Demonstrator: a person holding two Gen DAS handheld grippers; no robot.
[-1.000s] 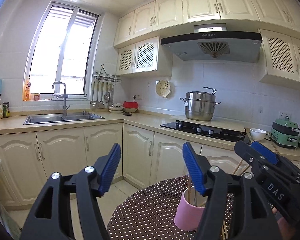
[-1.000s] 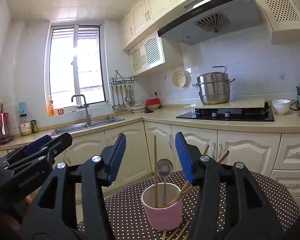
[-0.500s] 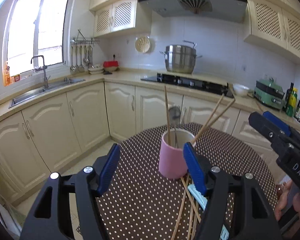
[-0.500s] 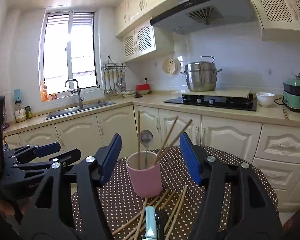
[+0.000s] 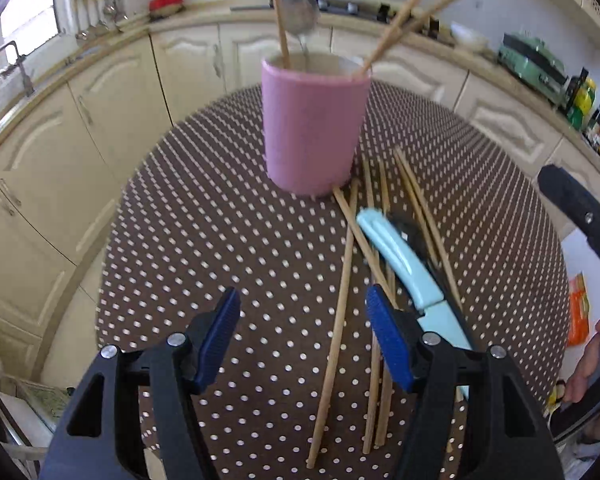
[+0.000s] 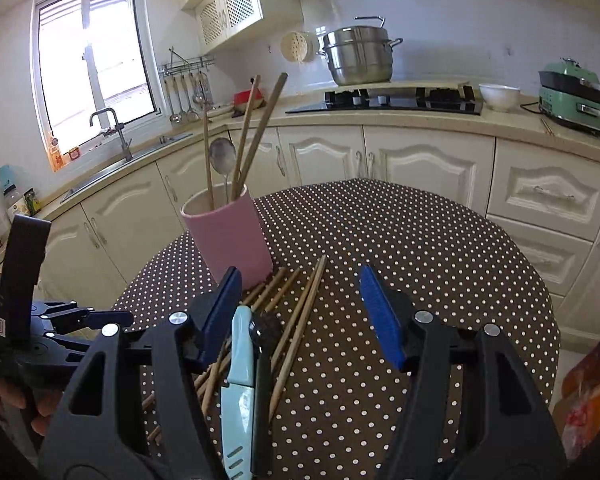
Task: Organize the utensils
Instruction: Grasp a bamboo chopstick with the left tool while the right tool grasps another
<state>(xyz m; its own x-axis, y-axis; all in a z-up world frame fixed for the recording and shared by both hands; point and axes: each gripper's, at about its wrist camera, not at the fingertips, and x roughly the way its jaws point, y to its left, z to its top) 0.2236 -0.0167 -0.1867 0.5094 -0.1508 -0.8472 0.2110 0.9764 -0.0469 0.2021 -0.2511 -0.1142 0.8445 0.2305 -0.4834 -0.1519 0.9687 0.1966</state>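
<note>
A pink cup [image 5: 314, 128] stands on the dotted round table [image 5: 204, 232] and holds three chopsticks and a metal spoon [image 6: 221, 157]. Several loose wooden chopsticks [image 5: 340, 304] lie in front of the cup, with a light-blue-handled knife [image 5: 404, 264] and a black utensil across them. My left gripper [image 5: 302, 332] is open and empty above the table, just left of the loose chopsticks. My right gripper [image 6: 300, 316] is open and empty above the chopsticks [image 6: 300, 320] and the knife [image 6: 240, 372]; the cup [image 6: 228, 236] stands beyond its left finger.
Kitchen cabinets and a counter ring the table, with a sink [image 6: 112, 164] at the left and a hob with a steel pot [image 6: 360, 56] behind. An orange packet [image 6: 588, 392] lies off the table's right edge.
Both grippers have tilted down and come closer to the table. The cup and loose utensils now fill the views. Both stay open.
</note>
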